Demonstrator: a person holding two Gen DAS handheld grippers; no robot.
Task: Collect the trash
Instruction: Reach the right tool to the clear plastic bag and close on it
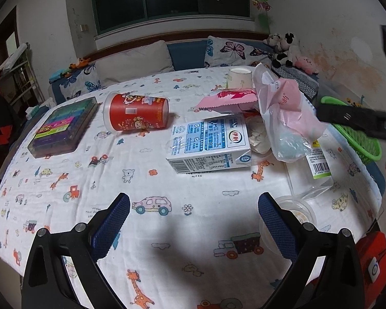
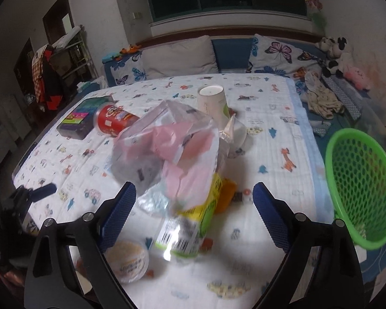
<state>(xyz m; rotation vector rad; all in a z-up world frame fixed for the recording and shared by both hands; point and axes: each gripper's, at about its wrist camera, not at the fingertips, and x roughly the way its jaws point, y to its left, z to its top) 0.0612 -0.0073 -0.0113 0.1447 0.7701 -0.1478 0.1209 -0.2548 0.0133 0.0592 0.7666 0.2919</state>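
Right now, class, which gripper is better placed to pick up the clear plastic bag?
Right. The right gripper stands open with the clear plastic bag directly ahead; the left gripper faces bare cloth, bag off to its right.

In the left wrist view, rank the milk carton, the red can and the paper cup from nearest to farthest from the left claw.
1. Milk carton: lying flat at mid-table, just ahead of the left claw.
2. Red can: on its side, farther back and to the left.
3. Paper cup: upside down near the far edge, to the right.
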